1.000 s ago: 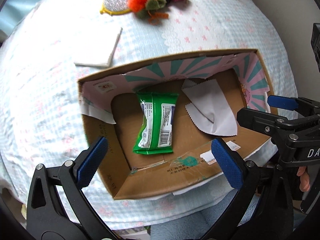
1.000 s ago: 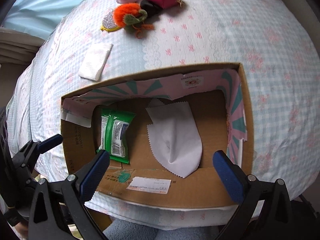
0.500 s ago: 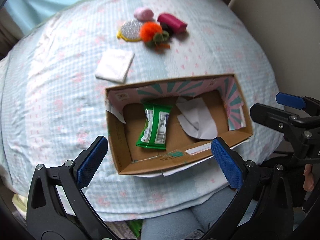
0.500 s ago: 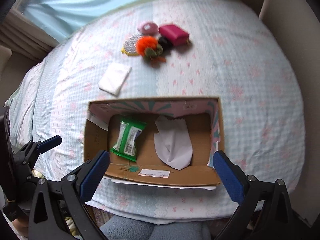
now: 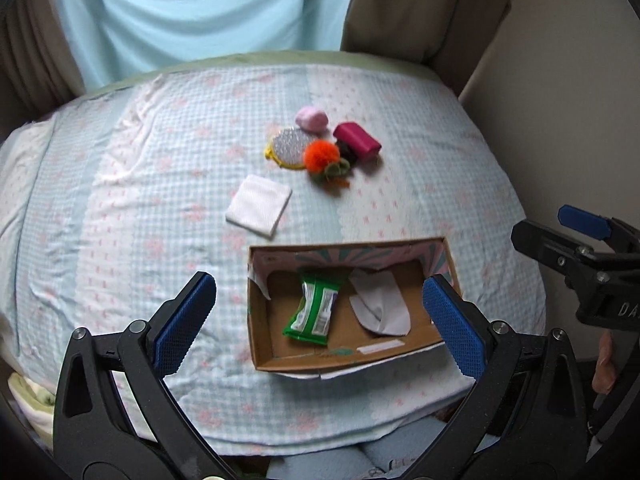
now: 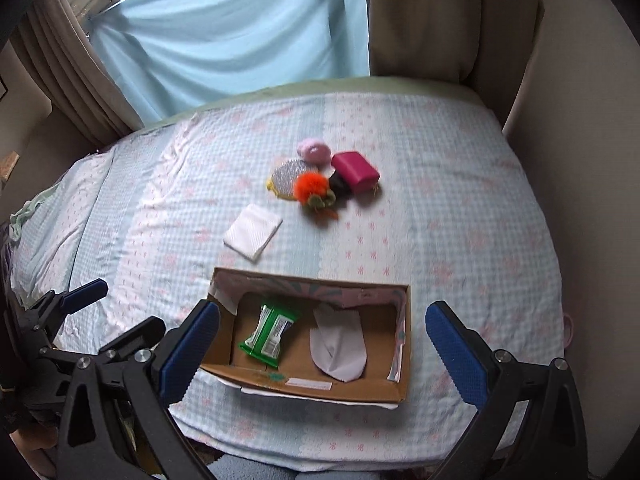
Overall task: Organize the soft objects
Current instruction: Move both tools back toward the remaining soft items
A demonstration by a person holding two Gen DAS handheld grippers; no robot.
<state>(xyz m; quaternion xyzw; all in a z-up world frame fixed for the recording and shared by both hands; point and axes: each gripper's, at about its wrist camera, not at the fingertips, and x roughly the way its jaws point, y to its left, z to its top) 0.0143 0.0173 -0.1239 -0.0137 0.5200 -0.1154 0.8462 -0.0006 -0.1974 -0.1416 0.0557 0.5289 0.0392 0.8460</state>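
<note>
Both pairs of tongs have pulled back and up, left tongs (image 5: 316,324) and right tongs (image 6: 322,342) spread wide, grasping nothing. On the bed, the open cardboard box (image 6: 280,384) already holds a green wipes packet (image 6: 270,334) and white cloth (image 6: 338,350). A folded white napkin (image 6: 253,231) and clustered plush toys (image 6: 320,178) remain outside, well apart from it.

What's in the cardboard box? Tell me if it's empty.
Not empty. The cardboard box holds a green packet and a white cloth on its floor.

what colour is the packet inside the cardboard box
Green with a white label; the packet shows best in the left wrist view.
</note>
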